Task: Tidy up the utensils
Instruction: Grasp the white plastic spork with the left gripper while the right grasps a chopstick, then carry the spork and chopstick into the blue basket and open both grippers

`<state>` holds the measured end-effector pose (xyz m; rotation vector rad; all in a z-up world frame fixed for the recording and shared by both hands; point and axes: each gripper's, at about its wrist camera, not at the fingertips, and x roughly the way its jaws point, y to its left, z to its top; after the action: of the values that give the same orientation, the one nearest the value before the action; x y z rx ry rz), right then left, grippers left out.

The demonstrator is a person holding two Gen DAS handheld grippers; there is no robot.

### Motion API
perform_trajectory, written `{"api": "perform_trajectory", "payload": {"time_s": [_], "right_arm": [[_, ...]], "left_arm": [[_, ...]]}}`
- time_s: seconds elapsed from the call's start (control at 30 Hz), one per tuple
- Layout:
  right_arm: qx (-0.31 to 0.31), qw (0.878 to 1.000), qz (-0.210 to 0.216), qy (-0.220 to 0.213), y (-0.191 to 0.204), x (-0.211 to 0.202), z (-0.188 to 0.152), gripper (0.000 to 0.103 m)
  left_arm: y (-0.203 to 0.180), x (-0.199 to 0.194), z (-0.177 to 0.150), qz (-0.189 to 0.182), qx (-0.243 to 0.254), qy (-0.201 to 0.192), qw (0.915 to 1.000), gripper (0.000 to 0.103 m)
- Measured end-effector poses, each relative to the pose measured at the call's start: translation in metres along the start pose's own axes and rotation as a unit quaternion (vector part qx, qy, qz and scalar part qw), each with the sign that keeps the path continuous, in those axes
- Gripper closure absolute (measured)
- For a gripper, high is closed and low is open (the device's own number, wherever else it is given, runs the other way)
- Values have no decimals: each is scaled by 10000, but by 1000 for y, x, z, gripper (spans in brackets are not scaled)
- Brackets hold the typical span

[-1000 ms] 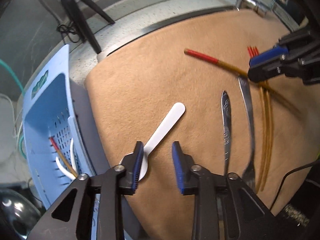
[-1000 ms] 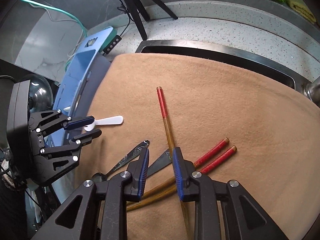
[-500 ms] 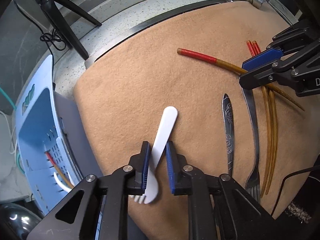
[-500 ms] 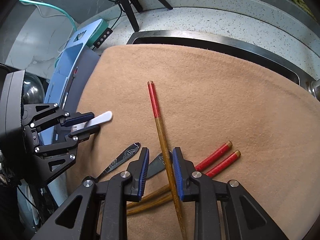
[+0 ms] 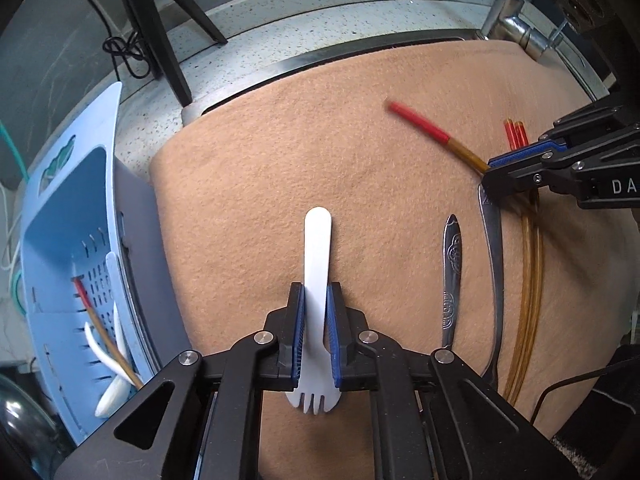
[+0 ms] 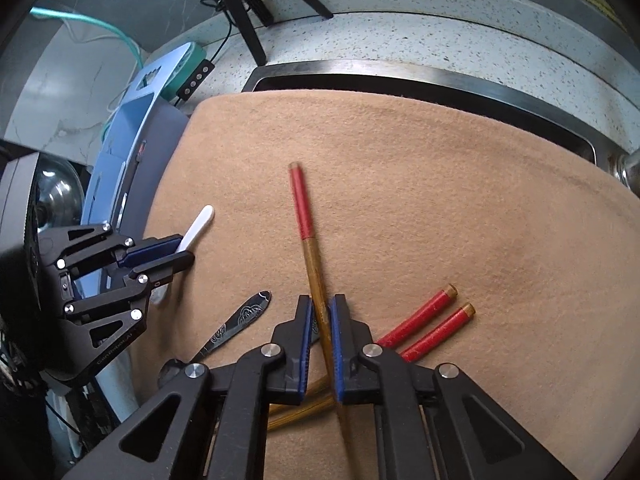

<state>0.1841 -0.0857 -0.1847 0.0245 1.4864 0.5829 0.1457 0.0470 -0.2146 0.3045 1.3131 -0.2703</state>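
Note:
My left gripper [image 5: 316,304] is shut on a white plastic fork [image 5: 317,248], its handle pointing away and its tines toward me; it also shows in the right wrist view [image 6: 198,226]. My right gripper [image 6: 322,312] is shut on a red-tipped wooden chopsticks stick [image 6: 304,216], seen lifted and blurred in the left wrist view [image 5: 432,136]. Two more red-tipped chopsticks [image 6: 424,324] lie on the tan cloth [image 6: 400,184] to the right. A metal spoon handle [image 5: 451,276] and a metal fork [image 5: 494,272] lie on the cloth.
A blue utensil basket [image 5: 60,216] stands at the cloth's left edge and holds white utensils and one chopstick [image 5: 104,336]. A black tripod [image 5: 156,28] stands on the speckled counter behind. A steel sink rim [image 6: 400,76] runs along the cloth's far edge. A tap [image 5: 516,24] is at far right.
My left gripper has closed on the white fork and turned it straight ahead. My right gripper has closed on the single chopstick and raised it off the cloth.

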Motion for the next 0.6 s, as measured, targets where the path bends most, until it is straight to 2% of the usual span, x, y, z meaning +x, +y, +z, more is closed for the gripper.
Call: {"api": "perform_trajectory", "payload": {"time_s": [0.3, 0.6], "right_arm": [[224, 9987, 348, -283, 4, -25, 0, 97], [44, 9937, 929, -621, 59, -49, 19, 97]], "left_arm": [[1, -19, -18, -210, -281, -243, 9991, 94], [31, -67, -37, -137, -605, -739, 9953, 94]]}}
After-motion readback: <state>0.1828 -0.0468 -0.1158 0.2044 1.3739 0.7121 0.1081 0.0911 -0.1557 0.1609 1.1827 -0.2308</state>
